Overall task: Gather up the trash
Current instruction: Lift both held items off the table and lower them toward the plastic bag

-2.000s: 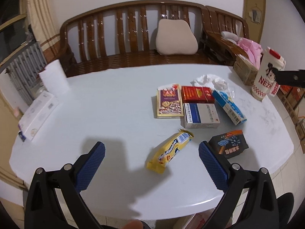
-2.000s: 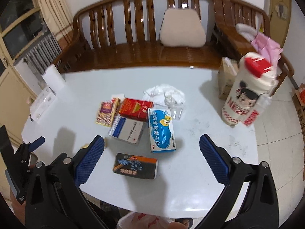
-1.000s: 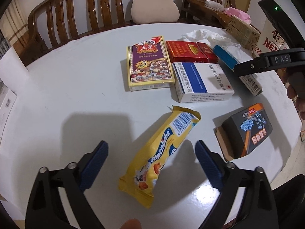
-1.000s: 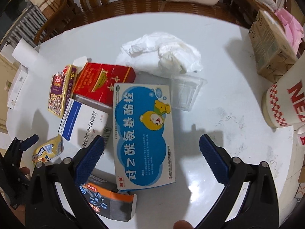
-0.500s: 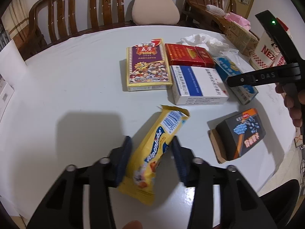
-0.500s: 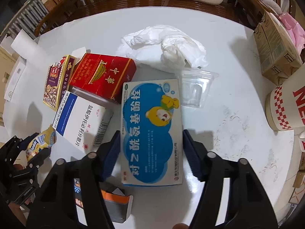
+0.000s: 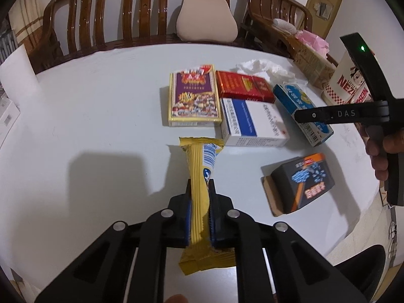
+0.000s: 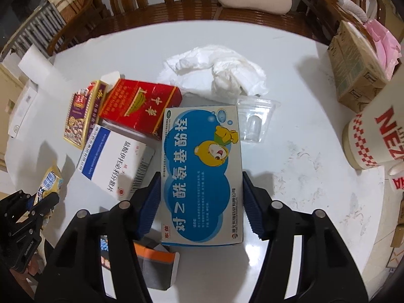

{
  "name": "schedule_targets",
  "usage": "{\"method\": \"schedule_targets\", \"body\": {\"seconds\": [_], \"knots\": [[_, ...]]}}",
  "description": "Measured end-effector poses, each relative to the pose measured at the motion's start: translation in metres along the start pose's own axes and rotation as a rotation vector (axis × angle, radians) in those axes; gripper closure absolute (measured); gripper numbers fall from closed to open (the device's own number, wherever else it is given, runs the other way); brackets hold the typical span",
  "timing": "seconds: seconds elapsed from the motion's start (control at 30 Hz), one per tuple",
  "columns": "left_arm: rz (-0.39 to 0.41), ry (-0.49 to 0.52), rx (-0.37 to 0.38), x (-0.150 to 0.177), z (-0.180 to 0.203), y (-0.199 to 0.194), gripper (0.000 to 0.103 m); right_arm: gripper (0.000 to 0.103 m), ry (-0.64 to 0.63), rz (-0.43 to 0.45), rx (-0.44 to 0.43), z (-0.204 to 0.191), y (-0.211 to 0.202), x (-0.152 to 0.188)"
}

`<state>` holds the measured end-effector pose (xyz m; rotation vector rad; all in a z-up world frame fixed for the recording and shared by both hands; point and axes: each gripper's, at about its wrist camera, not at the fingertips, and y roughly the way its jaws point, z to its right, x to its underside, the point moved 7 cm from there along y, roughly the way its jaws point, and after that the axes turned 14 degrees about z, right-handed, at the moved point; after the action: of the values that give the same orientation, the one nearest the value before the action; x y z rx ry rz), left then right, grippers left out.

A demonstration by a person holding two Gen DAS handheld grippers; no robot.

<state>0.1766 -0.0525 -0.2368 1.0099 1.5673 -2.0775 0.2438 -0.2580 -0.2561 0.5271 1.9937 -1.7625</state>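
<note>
Since half a second ago both grippers have been closing: the left gripper (image 7: pixel 199 210) is now clamped on the yellow snack wrapper (image 7: pixel 200 176), and the right gripper (image 8: pixel 200 202) is squeezing the sides of the blue medicine box (image 8: pixel 202 174).

Nearest the tabletop's front edge, the wrapper is sticking out forward from between the pads, its far end seemingly just clear of the tabletop (image 7: pixel 101 116). It is thin and crinkly, so keeping firm pressure while lifting straight up should help, since a loose grip would probably let it slide.

Further in, the blue box is sitting between the right gripper's pads, which appear to be touching both long sides. Its left edge is close beside the white-and-blue box (image 8: pixel 113 161) and the red box (image 8: pixel 141 106), so a vertical lift is likely to avoid dragging them. A centred pinch should stop the cardboard buckling.
</note>
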Motion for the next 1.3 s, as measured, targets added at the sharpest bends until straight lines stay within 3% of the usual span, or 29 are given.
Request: {"method": "schedule_targets", "body": {"seconds": [0.53, 1.3], "knots": [[0.101, 0.024, -0.004, -0.028, 0.030, -0.067, 0.093, 0.045, 0.056, 0.127, -0.029, 0.002, -0.077, -0.014], [0.153, 0.044, 0.021, -0.016, 0.058, -0.123, 0.093, 0.044, 0.087, 0.184, -0.027, -0.007, -0.140, 0.008]]}}
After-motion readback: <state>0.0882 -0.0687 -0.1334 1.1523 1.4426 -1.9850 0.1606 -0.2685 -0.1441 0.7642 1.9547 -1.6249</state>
